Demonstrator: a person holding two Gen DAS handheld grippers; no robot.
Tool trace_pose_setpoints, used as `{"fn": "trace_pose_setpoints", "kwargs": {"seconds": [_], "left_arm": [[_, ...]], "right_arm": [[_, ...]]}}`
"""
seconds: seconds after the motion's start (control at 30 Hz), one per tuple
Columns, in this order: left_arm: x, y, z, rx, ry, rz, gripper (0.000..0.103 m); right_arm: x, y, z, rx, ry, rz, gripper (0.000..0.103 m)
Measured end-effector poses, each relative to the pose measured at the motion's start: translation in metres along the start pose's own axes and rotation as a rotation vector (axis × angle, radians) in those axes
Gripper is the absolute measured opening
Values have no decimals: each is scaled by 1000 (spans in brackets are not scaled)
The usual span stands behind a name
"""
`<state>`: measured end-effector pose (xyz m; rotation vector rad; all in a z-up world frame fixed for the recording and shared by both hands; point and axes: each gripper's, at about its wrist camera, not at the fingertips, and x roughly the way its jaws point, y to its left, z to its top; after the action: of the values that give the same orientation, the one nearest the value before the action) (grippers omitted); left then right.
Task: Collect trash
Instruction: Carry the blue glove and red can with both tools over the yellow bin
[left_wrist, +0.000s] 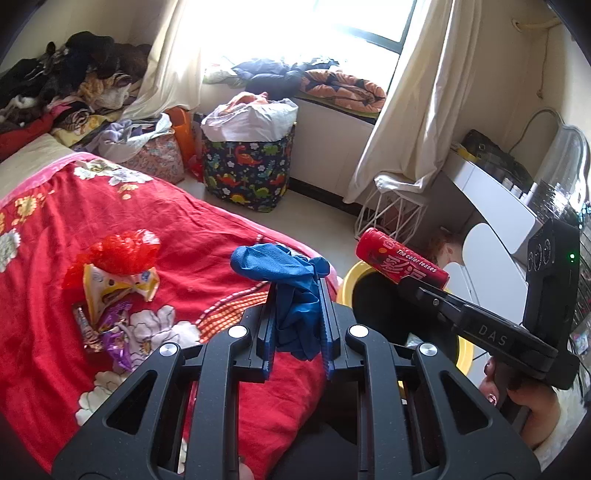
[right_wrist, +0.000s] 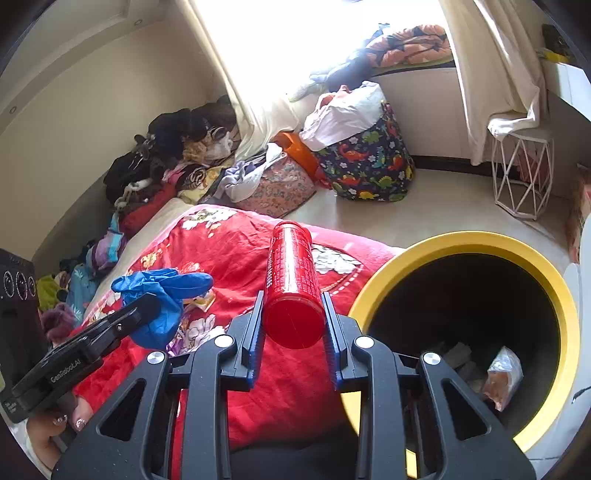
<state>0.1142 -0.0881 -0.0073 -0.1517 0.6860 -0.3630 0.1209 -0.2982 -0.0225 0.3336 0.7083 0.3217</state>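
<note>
So the left gripper (left_wrist: 297, 295) is pinching a crumpled blue glove (left_wrist: 284, 273), jaws squeezed in on the bunched middle with the rest flopping out ahead and drooping below. The right gripper (right_wrist: 293, 314) is clamped on a red can (right_wrist: 291, 280), gripped near its bottom end, so the long axis runs straight out along the fingers and away from the hand.

Both are hovering over the near corner of the bed, where the red floral blanket (left_wrist: 147, 229) drops off toward the floor. The yellow-rimmed bin (right_wrist: 461, 243) stands on the floor right against that corner, already with a few scraps in the bottom.

What matters, I'd say: the bin lies to the right of both grippers, and the right one is clearly nearer, its can almost at the rim but not over the opening yet. The glove has further to go, across the blanket edge. My guess is the can goes in first, tipped nose-down, then the glove.

Still on the blanket, toward the middle of the bed: a red plastic bag (left_wrist: 122, 251) and some snack wrappers (left_wrist: 110, 310) bunched together, untouched.
</note>
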Motion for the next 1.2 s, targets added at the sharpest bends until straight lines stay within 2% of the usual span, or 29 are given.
{"fn": "trace_pose_setpoints", "kwargs": {"seconds": [1.2], "left_arm": [[32, -86, -8, 163, 51, -140, 14]], "right_arm": [[-37, -78, -13, 169, -61, -160, 27]]}}
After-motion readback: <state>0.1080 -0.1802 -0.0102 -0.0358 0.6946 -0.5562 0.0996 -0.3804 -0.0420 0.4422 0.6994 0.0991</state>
